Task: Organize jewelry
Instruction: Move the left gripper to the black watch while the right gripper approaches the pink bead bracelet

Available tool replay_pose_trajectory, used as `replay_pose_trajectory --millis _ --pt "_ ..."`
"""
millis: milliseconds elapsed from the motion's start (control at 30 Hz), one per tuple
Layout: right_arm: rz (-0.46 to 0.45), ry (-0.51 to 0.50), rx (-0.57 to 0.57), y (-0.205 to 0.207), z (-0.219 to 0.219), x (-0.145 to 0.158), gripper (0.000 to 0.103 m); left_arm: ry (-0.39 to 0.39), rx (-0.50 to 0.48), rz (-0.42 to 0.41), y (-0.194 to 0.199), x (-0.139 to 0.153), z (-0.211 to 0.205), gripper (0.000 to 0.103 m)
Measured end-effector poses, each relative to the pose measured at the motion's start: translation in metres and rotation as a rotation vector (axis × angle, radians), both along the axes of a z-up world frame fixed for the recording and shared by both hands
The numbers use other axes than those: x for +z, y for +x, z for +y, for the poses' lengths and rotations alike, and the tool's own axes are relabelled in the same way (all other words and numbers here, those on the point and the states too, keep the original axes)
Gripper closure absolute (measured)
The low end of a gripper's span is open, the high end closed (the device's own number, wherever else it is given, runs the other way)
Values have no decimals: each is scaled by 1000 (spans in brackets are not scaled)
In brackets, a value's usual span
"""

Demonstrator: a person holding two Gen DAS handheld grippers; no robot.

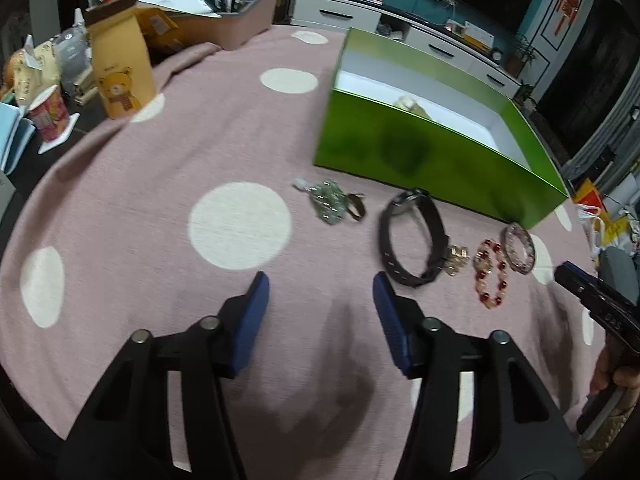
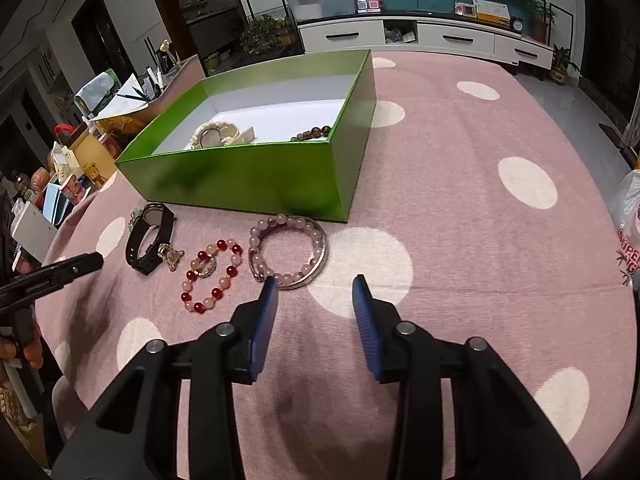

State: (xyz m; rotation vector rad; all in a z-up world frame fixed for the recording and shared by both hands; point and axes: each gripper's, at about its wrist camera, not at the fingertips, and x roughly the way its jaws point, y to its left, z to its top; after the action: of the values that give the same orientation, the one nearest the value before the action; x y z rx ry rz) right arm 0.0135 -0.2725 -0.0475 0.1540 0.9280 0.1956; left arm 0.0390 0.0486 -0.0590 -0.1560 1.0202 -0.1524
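Both claws hang over the counter (image 2: 480,128) with nothing in them. The left claw (image 1: 320,284) has its blue pads spread wide, and the right claw (image 2: 315,286) is parted about as far — bare pink spotted cloth shows between each pair of fingers.

Everything sits relative to the green box (image 2: 256,176), which stands open on the cloth. Inside it, on the white floor, lie a cream beaded bracelet (image 2: 218,136) toward the near-left corner and a strand of dark brown beads (image 2: 312,133) against the right wall. Outside, along the box's near wall, the rest of the jewelry is set in a loose row. A pale pink bead bracelet (image 2: 286,250) lies with a silver bangle (image 2: 310,276) just below the box's near-right corner, the two overlapping. Left of that pair lies a red-and-pink bead bracelet (image 2: 212,276), apart from the box. Further left a small gold charm (image 2: 170,254) touches the black watch (image 2: 148,242), whose face end sits close to the box's near-left corner. In the left wrist view a clump of greenish glass beads (image 1: 328,200) lies beyond the watch, just off the box's near wall.

The right claw's left fingertip sits just beside the pink bracelet pair.
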Motion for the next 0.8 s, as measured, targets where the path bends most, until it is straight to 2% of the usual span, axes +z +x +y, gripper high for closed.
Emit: replay_pose_trajectory --millis 133,267,500,700,767,800 --pt "-5 5 9 1 3 -1 69 -32 -25 12 8 0 -13 59" --pt "-4 11 20 3 4 -1 73 -34 -47 21 19 0 -30 59" --pt "-2 29 86 16 19 -2 73 -9 -62 58 35 -11 -48 59" --pt "20 34 132 38 37 -14 73 -2 -64 76 44 -18 -52 77" --pt "29 29 138 44 41 -19 73 -5 -65 79 46 -19 -52 87" --pt "35 30 138 47 42 -20 73 -1 -65 79 46 -19 -51 89"
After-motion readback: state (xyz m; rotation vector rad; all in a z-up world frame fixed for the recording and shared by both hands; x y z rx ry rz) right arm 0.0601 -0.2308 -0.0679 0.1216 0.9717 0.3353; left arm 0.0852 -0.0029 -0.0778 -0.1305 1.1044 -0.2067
